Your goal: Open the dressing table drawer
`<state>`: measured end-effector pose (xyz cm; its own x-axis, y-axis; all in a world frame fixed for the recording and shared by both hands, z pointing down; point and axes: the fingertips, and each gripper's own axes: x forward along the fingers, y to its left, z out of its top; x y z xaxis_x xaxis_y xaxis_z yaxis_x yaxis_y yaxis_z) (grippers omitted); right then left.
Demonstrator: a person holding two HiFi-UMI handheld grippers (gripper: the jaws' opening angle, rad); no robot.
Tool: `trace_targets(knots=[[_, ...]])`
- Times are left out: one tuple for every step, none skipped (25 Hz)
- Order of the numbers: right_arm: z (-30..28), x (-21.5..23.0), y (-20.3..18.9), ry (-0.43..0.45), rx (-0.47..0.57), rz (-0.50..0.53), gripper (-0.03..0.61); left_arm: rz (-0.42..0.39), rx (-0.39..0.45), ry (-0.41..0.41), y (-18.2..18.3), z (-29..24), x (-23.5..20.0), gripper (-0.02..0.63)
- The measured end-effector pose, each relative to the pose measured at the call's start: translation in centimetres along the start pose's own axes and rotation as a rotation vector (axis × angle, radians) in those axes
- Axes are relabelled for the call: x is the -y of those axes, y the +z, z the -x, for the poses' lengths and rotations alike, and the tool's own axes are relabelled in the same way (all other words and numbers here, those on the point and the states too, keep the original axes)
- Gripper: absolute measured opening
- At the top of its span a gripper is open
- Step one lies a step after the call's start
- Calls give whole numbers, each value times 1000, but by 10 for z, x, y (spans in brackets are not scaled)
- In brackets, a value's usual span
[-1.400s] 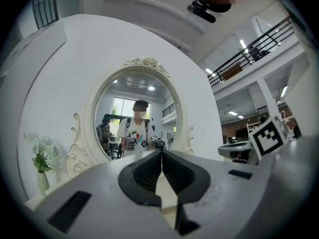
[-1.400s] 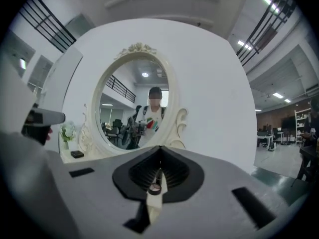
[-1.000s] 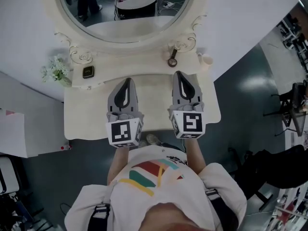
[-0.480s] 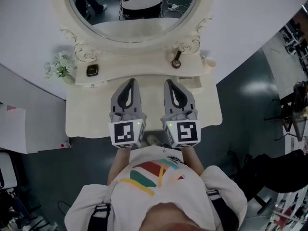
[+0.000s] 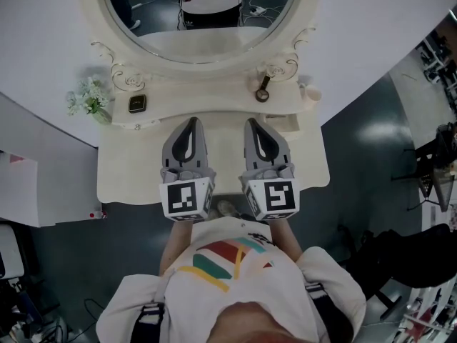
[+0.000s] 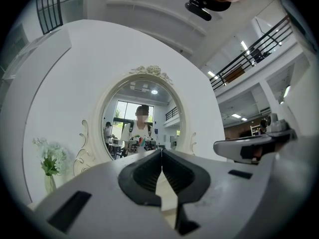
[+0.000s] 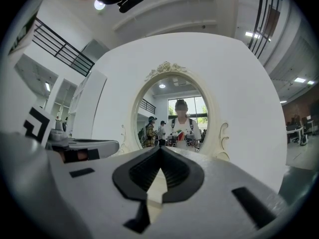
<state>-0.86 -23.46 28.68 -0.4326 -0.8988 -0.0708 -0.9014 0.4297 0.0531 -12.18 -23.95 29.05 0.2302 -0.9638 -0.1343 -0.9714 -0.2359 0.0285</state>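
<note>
Person's shirt (image 5: 228, 259) nearest, both arms out over the dressing table. Left hand-held gripper (image 5: 190, 121): jaws together, tips meeting, nothing between them. Right hand-held gripper (image 5: 252, 122): the same, jaws together and empty. Both hover side by side above the cream counter (image 5: 128, 170), pointing at the mirror (image 5: 200, 20).

The drawer isn't visible. It should sit under the counter's front edge, which the marker cubes cover in the middle. No drawer box shows past that edge, but pushed in or slightly out can't be settled.

On the raised back shelf: flowers (image 5: 87, 97) at left, a small dark item (image 5: 136, 104), a round-headed tool (image 5: 262, 91), a cup (image 5: 312, 93) at right.

Risks: any reach for the drawer front goes below the edge and out of the head view, so a gripper could knock the edge or miss the handle. Meeting jaws would only slide off a handle. A sharp tug could shake the table and tip the flowers or the cup.
</note>
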Motion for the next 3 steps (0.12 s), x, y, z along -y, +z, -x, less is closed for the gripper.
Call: trace_targets(knots=[[0,0,0,5,-1,-10,2,2,0,0,0,0,0,8],[0,0,-1,8,-2,-23,2,5,0,0,0,0,-1,8],[-1,0,-1,10,-3,-37,1,8,1,-1,1,0,-1,8]])
